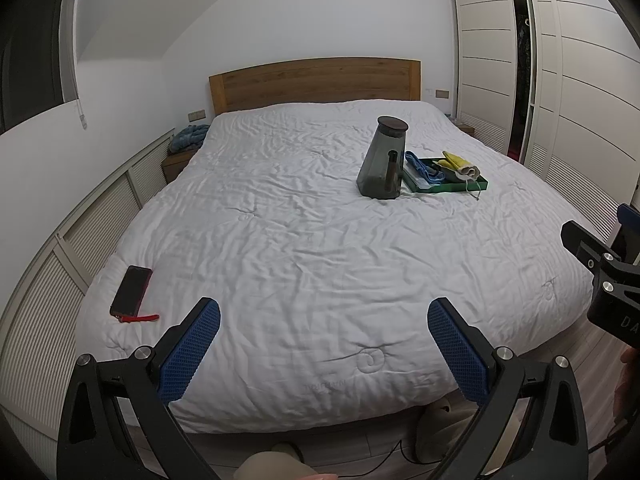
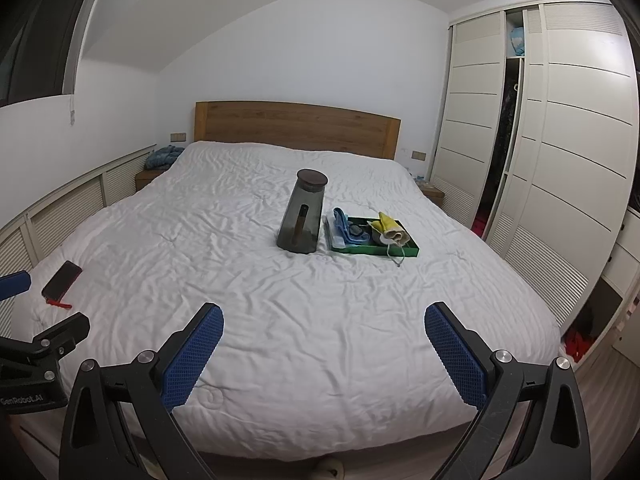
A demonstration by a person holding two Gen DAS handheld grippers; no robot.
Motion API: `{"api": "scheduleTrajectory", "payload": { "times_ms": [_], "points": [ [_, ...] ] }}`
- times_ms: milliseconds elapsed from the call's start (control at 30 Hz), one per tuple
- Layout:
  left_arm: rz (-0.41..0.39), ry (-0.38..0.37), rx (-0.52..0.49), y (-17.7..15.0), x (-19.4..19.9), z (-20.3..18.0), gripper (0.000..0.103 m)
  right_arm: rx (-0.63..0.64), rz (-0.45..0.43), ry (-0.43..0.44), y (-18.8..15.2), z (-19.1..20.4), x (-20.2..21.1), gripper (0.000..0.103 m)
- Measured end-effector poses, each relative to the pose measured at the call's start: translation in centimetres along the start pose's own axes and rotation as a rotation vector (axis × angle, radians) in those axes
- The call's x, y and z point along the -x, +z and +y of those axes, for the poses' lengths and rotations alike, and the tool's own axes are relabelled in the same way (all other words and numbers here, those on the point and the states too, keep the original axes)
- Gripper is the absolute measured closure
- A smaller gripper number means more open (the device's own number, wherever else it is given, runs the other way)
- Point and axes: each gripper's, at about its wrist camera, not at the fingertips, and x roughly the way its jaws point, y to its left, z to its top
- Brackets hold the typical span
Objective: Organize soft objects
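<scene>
Both grippers idle at the frame bottoms: left gripper and right gripper splayed wide, holding nothing, over the white bed. Green tray right of centre holds blue cloth and yellow cloth; dark jug stands just left of it. Phone lower left.

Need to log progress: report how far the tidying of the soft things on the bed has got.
Done: nothing obvious; a blue cloth and a yellow cloth lie loosely in the green tray beside the grey jug. In hand: nothing; the left gripper and right gripper hang open at the foot of the bed, far from the tray. Left: the whole job, it seems.
</scene>
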Motion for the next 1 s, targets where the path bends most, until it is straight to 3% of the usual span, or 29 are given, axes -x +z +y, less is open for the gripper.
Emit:
{"api": "scheduleTrajectory", "payload": {
  "times_ms": [1000],
  "points": [
    [0.001,0.0,-0.004,0.08,-0.02,0.22,0.001,0.008,0.008,0.004,-0.07,-0.28,-0.15,0.0]
  ]
}}
